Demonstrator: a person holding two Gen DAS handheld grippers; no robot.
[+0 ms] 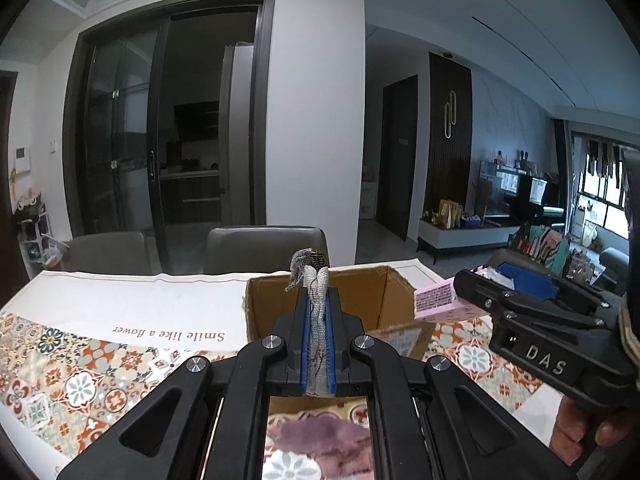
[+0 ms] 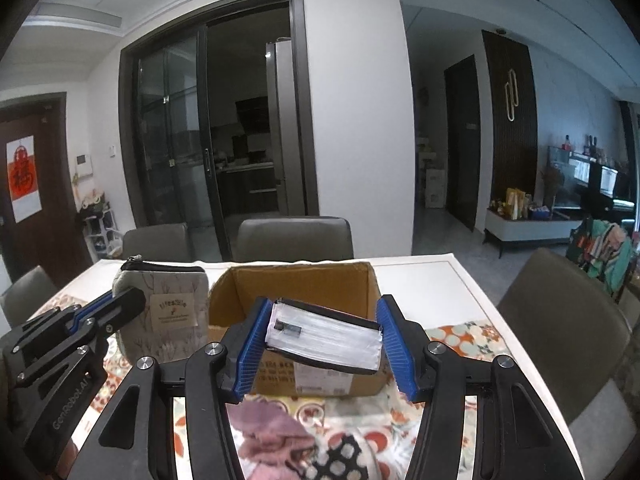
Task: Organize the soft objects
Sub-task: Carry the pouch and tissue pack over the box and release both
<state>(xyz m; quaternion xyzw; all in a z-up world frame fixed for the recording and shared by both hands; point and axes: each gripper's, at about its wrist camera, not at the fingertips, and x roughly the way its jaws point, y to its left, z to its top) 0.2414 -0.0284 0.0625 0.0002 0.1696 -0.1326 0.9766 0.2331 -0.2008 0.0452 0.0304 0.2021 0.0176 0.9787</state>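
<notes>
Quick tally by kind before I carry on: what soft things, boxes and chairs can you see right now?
Zip pouches: 1, the grey pouch in the left gripper
Tissue packs: 1, the pink tissue pack in the right gripper
Pink cloths: 1
Cardboard boxes: 1
Chairs: 4
Total: 8

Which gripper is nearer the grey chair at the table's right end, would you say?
Right. The right gripper, holding a pink packet, is left of the chair; the left gripper, gripping a fabric pouch, is farther left.

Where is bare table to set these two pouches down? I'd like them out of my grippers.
Free: white cloth strip left of the cardboard box, and the far right corner. Crowded: near edge, with pink cloth.
</notes>
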